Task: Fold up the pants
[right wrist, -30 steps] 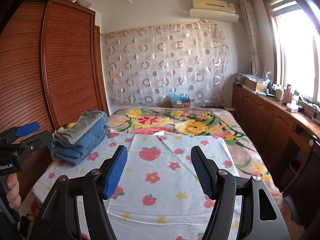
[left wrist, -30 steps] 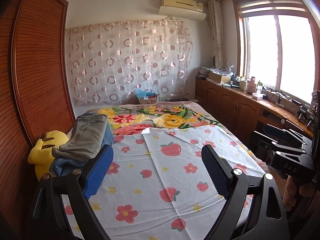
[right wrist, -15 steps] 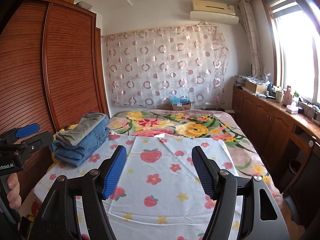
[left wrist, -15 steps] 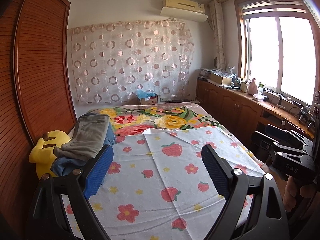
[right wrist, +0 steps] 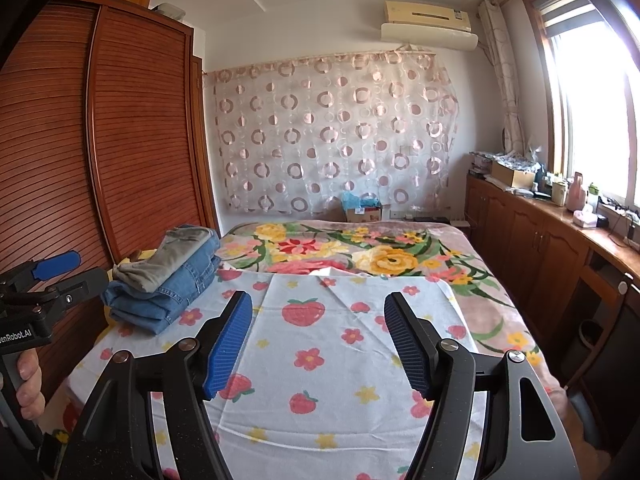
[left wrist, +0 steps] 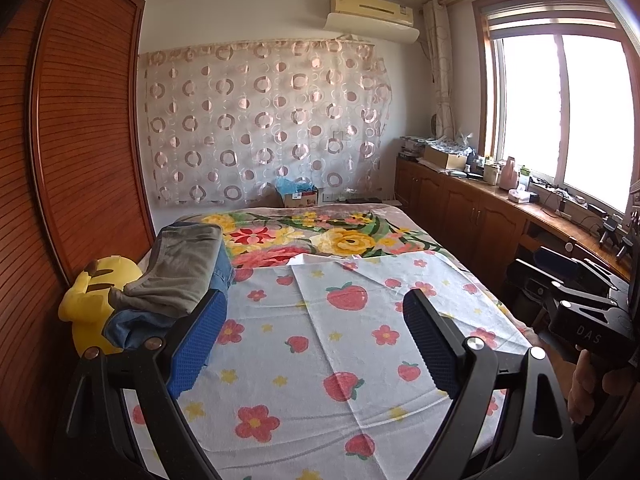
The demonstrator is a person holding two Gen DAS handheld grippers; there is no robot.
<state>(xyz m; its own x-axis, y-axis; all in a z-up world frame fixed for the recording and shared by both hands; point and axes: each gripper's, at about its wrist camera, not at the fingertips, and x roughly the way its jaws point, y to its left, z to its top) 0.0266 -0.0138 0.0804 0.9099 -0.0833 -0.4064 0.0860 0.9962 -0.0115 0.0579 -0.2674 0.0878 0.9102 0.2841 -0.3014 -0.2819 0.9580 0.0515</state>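
A stack of folded pants lies at the bed's left edge: grey pants [left wrist: 180, 264] on top of blue jeans [left wrist: 132, 326]; in the right wrist view the grey pair [right wrist: 168, 256] lies on the jeans [right wrist: 168, 296]. My left gripper [left wrist: 316, 344] is open and empty, held above the white strawberry-print sheet [left wrist: 340, 340], to the right of the stack. My right gripper [right wrist: 318, 340] is open and empty above the same sheet [right wrist: 320, 360]. Each gripper shows at the edge of the other's view.
A yellow plush toy [left wrist: 94, 296] sits beside the stack against the wooden wardrobe [left wrist: 60, 160]. A floral blanket [left wrist: 320, 236] covers the far half of the bed. Wooden cabinets [right wrist: 532, 248] with clutter run along the right wall under the window.
Both grippers have tilted up slightly, so the bed sits lower in both views. Both stay open and empty. The pants stack has not moved.
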